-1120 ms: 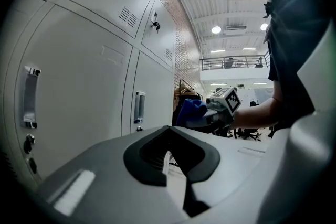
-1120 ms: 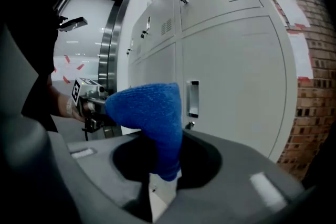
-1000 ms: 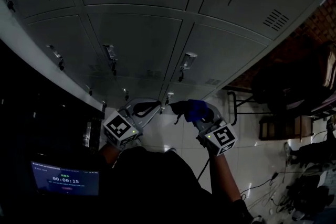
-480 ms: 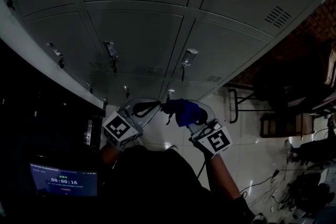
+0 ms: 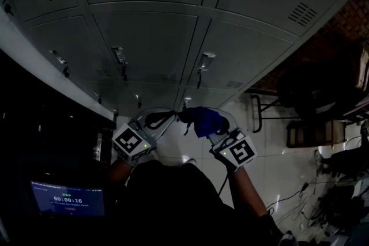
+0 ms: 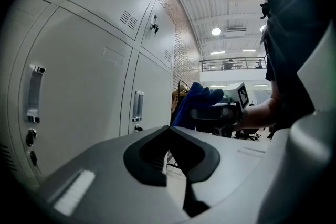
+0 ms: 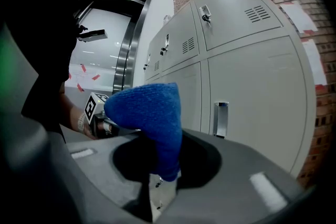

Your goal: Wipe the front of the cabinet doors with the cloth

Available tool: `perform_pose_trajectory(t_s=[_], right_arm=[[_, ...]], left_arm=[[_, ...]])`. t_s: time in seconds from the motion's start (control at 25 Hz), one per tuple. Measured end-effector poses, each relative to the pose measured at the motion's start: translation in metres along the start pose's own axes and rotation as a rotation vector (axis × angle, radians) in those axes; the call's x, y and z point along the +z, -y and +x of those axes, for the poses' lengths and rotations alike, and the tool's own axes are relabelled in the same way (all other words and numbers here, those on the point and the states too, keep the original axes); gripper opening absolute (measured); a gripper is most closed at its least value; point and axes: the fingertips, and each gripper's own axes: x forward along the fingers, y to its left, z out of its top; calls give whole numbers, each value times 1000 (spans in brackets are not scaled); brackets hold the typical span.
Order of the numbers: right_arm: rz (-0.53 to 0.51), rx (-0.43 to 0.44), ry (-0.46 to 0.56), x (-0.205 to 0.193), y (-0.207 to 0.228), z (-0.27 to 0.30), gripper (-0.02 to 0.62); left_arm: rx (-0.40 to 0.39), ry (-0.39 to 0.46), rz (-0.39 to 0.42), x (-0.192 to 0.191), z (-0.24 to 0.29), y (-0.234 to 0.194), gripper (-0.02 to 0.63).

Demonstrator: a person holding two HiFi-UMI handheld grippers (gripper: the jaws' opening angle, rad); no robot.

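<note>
Grey metal cabinet doors with handles and vent slits fill the upper head view; they also show in the left gripper view and the right gripper view. A blue cloth sticks up from my right gripper, which is shut on the cloth at its lower end. My left gripper sits just left of it, low in front of the bottom doors, with its dark pads closed together and nothing between them. From the left gripper view the cloth hangs close ahead, near but apart from the doors.
Door handles and small locks protrude from the doors. A lit timer screen is at the lower left. A dark metal-framed seat and floor cables lie to the right, under a brick wall.
My right gripper has carried the cloth a little to the left, closer to the left gripper. The left gripper has barely moved.
</note>
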Motion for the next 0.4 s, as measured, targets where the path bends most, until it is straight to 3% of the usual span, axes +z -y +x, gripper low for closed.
perform_pose_trajectory(t_s=[0.4], right_arm=[[7,-13,4,-2,3,-4,80]], left_arm=[[1,-7,-8,3,2,3,6]])
